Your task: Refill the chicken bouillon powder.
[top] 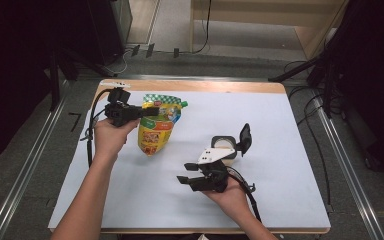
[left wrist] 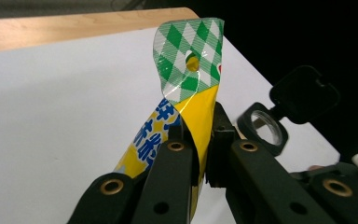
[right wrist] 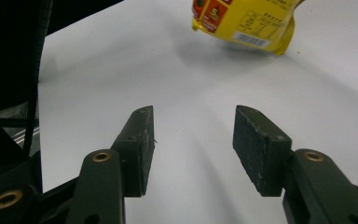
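Note:
A yellow snack pouch [top: 158,129] with a green-and-white chequered top hangs tilted over the white table cover, its lower end near the surface. My left gripper [top: 147,111] is shut on the pouch's upper part, and in the left gripper view the black pads pinch the pouch [left wrist: 186,107] just below its chequered header. My right gripper [top: 186,174] hovers low over the table's near middle, open, with nothing between its fingertips [right wrist: 193,140]. The pouch's bottom edge [right wrist: 242,23] shows beyond them in the right gripper view.
A small black container [top: 226,146] with a clear top and its black lid [top: 244,139] hinged open sits right of centre, just beyond the right hand. The white cover [top: 280,125] spreads over a wooden table [top: 190,86]. Dark stands and cables flank both sides.

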